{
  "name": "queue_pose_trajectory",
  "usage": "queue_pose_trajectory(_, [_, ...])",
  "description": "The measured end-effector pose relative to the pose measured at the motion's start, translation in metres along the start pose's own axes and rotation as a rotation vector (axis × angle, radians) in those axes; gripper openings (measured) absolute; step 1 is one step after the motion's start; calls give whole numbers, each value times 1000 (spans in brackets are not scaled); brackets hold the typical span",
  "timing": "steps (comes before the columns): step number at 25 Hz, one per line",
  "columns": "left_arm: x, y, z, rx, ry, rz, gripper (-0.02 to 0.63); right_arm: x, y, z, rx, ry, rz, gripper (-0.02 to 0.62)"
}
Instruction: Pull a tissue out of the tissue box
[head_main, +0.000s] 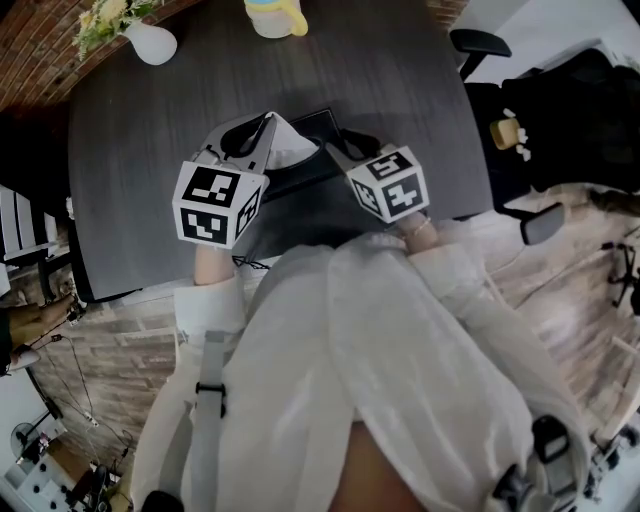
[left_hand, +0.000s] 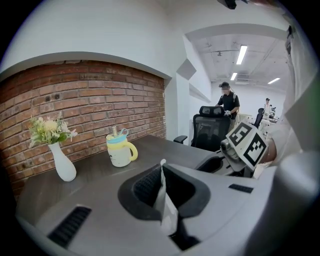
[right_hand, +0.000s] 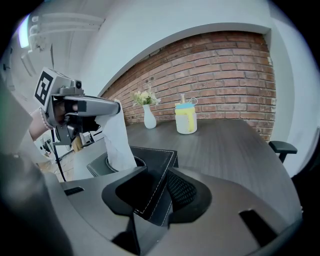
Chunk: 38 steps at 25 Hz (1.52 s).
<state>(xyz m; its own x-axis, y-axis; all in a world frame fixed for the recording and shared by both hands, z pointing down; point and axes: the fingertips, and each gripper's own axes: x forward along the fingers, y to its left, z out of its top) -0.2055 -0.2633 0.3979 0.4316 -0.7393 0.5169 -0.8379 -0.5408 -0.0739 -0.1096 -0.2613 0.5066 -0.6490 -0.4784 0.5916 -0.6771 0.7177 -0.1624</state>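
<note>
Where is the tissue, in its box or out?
Partly out: the tissue stretches from inside the box up to the left gripper.

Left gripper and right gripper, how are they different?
The left gripper pinches the white tissue; the right gripper clamps a corner of the black tissue box. The left gripper sits higher, above the box; the right gripper is down at its edge. Both are shut on something.

White tissue (right_hand: 117, 142), black box (right_hand: 155, 165) with pale stitching, dark grey wood-grain worktop (right_hand: 225, 145), white vase (right_hand: 149, 120), yellow cup (right_hand: 186, 120), red brick wall (right_hand: 220, 75).
</note>
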Motion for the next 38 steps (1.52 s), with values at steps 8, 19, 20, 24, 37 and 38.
queue_pose_trajectory(8, [-1,3,7,-16,-25,14,8,-1,-1,0,0,1,-2,118])
queue_pose_trajectory(19, [-12,20,22,-49,-92,49,8,-1,0,0,-1,-6,3,118])
queue_pose_trajectory(20, [-13,22,23,-52,-97,50,8,-1,1,0,0,-5,3,118])
queue_pose_trajectory(24, [-15,26,24,-47,-98,58,8,0,1,1,1,-5,0,118])
queue_pose_trajectory(37, [-31,36,35,-117,-187,100,8,-5,0,3,-58,-14,-36,96])
queue_pose_trajectory(38, [-33,37,36,-126,-196,102,8,-7,0,7,-57,-26,-37,70])
